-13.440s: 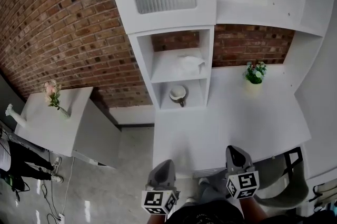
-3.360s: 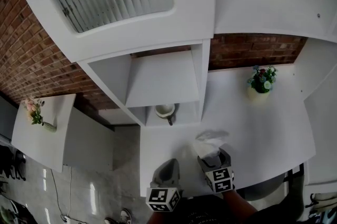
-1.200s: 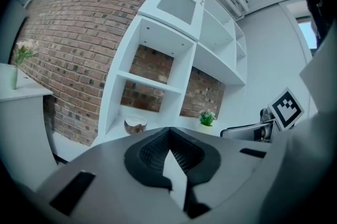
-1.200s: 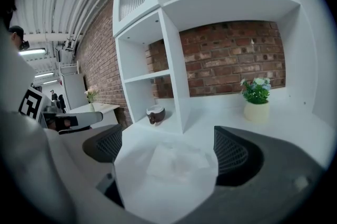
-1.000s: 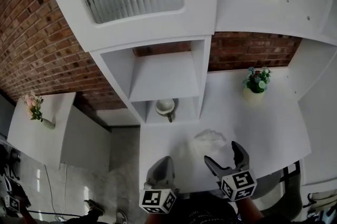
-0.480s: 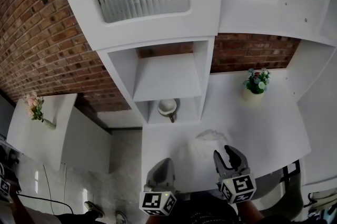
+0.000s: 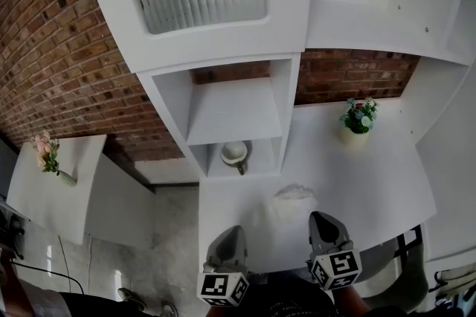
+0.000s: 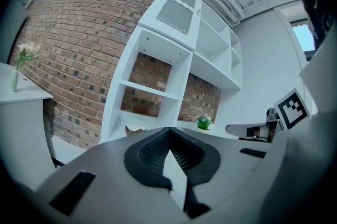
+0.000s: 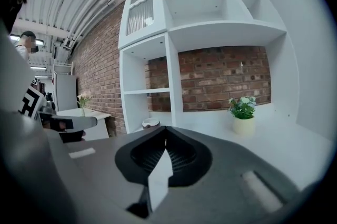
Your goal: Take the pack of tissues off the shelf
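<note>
The pack of tissues (image 7: 294, 197) lies on the table (image 7: 375, 185), just ahead of the right gripper (image 7: 321, 217), whose jaws have just closed together on nothing. The left gripper (image 7: 232, 231) has its jaws together too, empty.

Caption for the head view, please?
Tissue pack on white desk, ahead of shut left tongs and right tongs.

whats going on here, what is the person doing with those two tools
A person holds a tool in each hand at a white desk. The pack of tissues is off the shelf and lies on the desk, just ahead of the right tool, whose jaws have just closed on nothing. The left tool is shut and empty too.
</note>
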